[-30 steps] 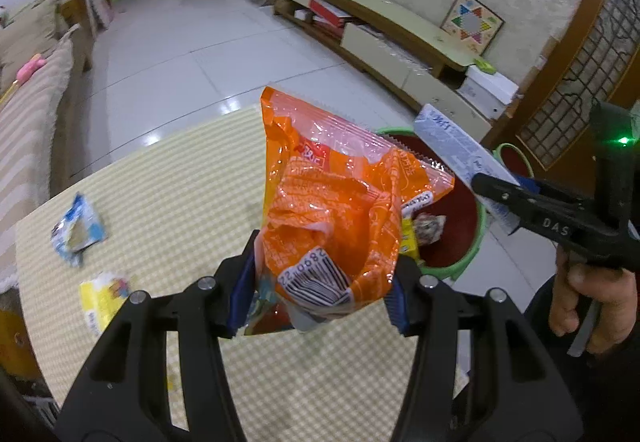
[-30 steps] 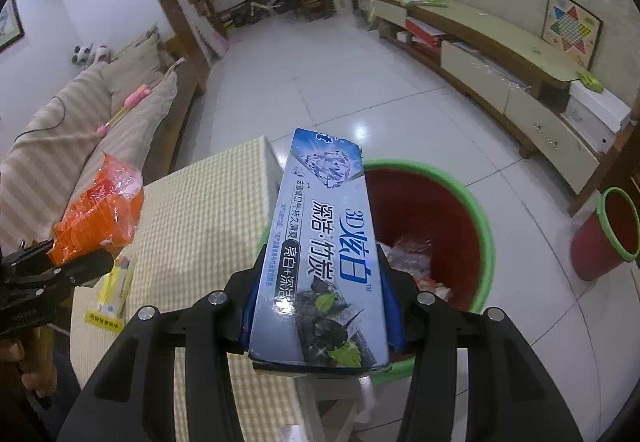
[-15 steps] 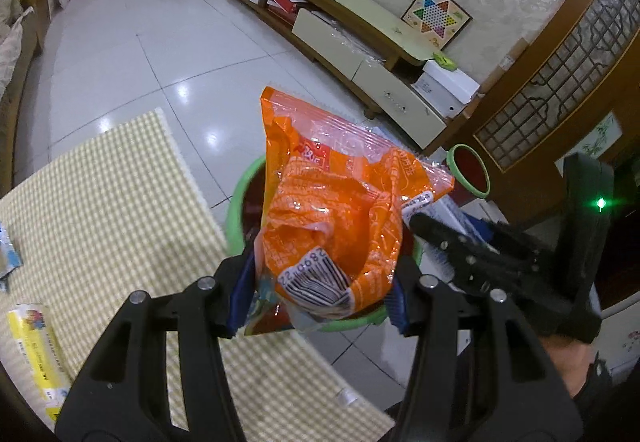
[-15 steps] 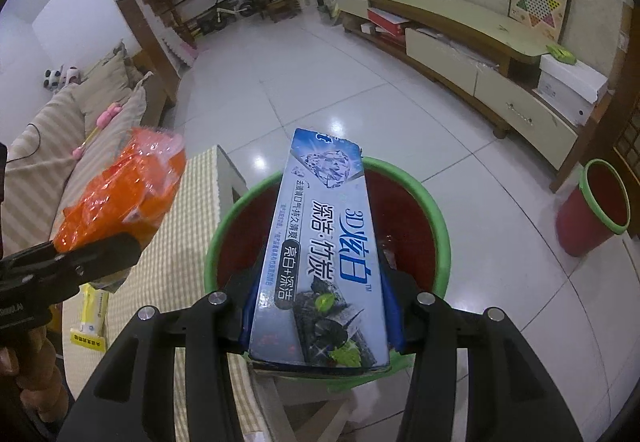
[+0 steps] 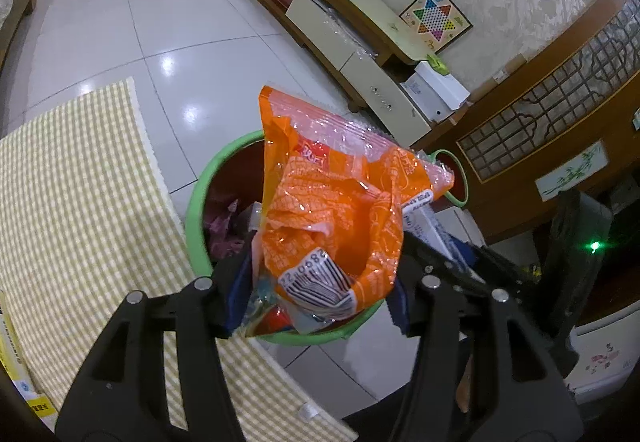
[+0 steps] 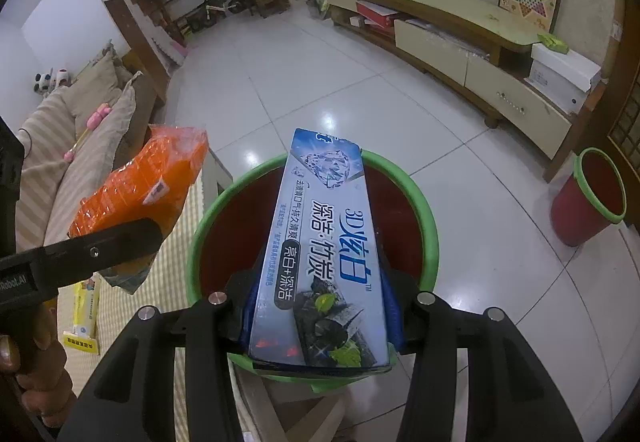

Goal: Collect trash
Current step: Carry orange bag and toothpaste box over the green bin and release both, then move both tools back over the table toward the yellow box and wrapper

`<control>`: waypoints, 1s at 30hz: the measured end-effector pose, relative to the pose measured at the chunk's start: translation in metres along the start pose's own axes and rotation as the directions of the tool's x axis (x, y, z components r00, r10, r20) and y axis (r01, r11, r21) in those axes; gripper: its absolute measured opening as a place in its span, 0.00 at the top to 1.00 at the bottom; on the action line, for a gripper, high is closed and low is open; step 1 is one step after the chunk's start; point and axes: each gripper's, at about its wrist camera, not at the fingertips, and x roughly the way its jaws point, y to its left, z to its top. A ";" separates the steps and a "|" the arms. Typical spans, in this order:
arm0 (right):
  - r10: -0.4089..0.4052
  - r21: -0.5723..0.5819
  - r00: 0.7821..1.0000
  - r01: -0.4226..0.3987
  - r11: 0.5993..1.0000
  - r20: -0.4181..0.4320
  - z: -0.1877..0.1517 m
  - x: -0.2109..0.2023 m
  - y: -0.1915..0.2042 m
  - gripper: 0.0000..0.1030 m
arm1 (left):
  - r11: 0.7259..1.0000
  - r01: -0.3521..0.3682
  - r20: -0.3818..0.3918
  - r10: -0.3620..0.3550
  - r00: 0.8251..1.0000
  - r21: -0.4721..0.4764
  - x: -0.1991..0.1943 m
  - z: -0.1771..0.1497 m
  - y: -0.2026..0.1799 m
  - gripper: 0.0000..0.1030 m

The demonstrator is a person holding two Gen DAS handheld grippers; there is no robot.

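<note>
Over the bin (image 6: 424, 209), left gripper (image 5: 320, 282), jaws just widening, seemingly holds orange wrapper (image 5: 340, 209); right gripper (image 6: 316, 306) clamps toothpaste box (image 6: 324, 250).

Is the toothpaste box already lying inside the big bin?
No. The toothpaste box sits between the jaws of the right gripper, above the bin.

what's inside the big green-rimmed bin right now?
In the bin, the left view shows pink wrappers and a pale box edge at the bottom. The orange bag and the toothpaste box held above cover the rest.
</note>
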 end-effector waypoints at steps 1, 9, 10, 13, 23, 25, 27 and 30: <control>-0.001 0.003 1.000 0.001 1.000 -0.002 0.000 0.001 -0.001 0.55 | 1.000 0.004 0.003 -0.004 1.000 -0.006 0.000 0.001 0.000 0.43; -0.011 0.001 1.000 0.011 1.000 -0.010 0.000 0.004 -0.001 0.41 | 0.998 0.012 0.033 -0.010 0.999 -0.055 -0.007 0.007 0.008 0.11; -0.013 -0.001 1.000 0.013 1.000 -0.006 0.000 0.004 -0.001 0.34 | 0.998 0.010 0.036 -0.007 0.999 -0.060 -0.010 0.007 0.009 0.10; -0.028 -0.018 0.999 0.029 0.999 0.018 0.000 0.000 0.003 0.21 | 0.997 0.008 0.048 -0.004 0.999 -0.071 -0.019 0.006 0.015 0.09; -0.027 -0.036 0.999 0.028 0.999 0.026 0.000 -0.002 0.011 0.17 | 0.997 -0.032 0.092 0.038 0.995 -0.065 -0.051 0.001 0.024 0.06; -0.022 -0.041 0.999 0.023 0.999 0.028 0.000 -0.002 0.015 0.16 | 0.997 -0.053 0.101 0.059 0.993 -0.055 -0.060 -0.003 0.024 0.05; -0.017 -0.048 0.999 0.019 0.999 0.030 -0.001 -0.003 0.020 0.13 | 0.996 -0.078 0.111 0.082 0.990 -0.044 -0.069 -0.008 0.025 0.05; -0.003 -0.068 1.000 0.005 0.998 0.027 -0.003 -0.003 0.029 0.12 | 0.992 -0.123 0.137 0.127 0.982 -0.031 -0.087 -0.019 0.032 0.05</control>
